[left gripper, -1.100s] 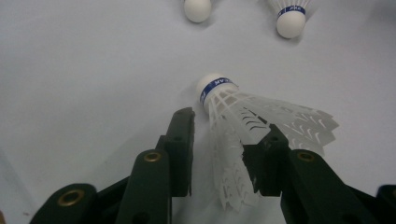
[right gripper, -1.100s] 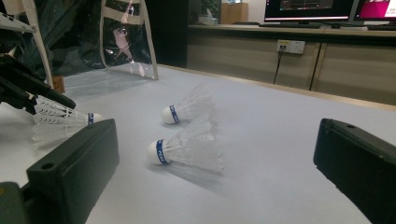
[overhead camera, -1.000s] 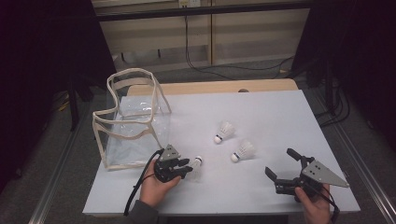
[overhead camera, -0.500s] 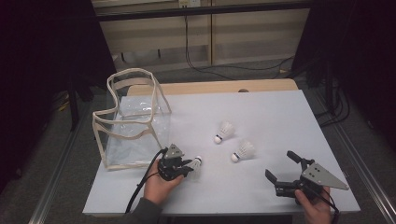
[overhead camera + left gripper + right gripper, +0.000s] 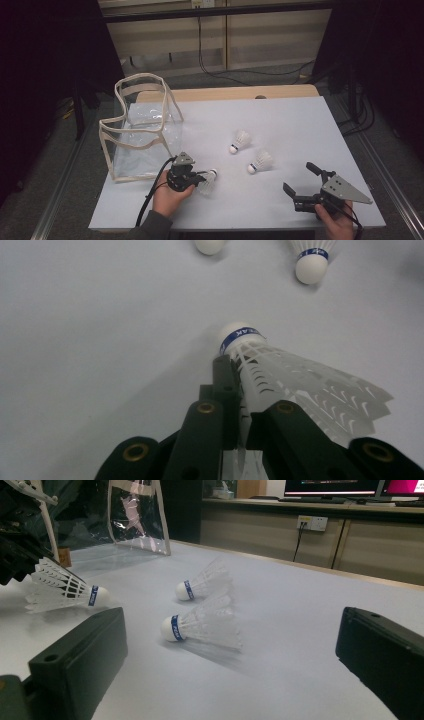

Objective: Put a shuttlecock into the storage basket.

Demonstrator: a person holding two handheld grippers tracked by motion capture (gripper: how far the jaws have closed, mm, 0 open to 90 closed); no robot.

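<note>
Shuttlecock (image 5: 280, 375) | on bench (image 5: 300, 120) beside clear bag (image 5: 142, 135), skirt pinched by left hand-held gripper (image 5: 200, 179) | likely featherlight, skirt crushable: grip gently near cork | right hand-held gripper (image 5: 300, 181) wide, empty | two more shuttlecocks mid-bench.

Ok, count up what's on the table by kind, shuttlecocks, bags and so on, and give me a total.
Shuttlecocks: 3, one clamped in the left gripper, two loose on the table.
Clear bags: 1.
Grippers: 2, the left one and the right gripper, open.
Total: 6.
</note>
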